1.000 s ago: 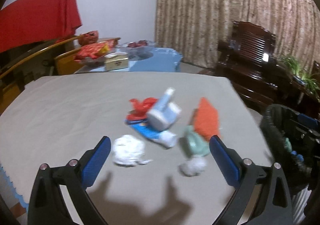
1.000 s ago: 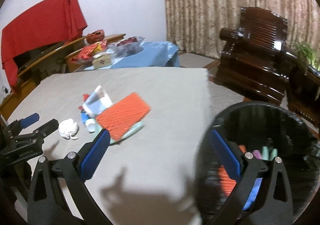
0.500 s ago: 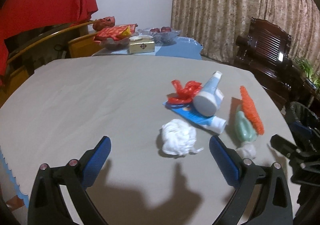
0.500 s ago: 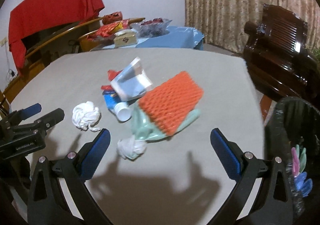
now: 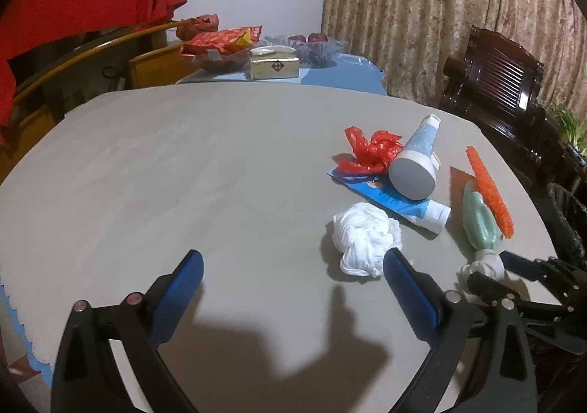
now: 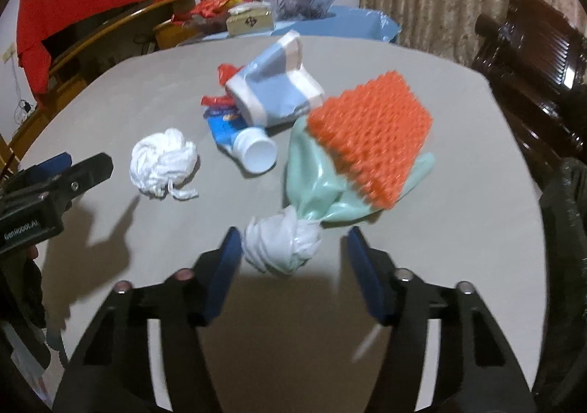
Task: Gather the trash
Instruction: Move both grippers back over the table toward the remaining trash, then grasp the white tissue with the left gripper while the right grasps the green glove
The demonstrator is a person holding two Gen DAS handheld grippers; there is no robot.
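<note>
Only right view: white knot between right tool | jaws closing

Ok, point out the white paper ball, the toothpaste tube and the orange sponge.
White paper ball (image 5: 365, 242), left wrist view, middle.
Toothpaste tube (image 6: 256, 150), right wrist view, white cap.
Orange sponge (image 6: 370, 132), right wrist view, bumpy top face.

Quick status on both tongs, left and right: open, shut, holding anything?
Left tongs: open, empty, the crumpled white tissue just ahead.
Right tongs: jaws have just been closing around the knotted white bag end, pads not yet pressing it.
</note>
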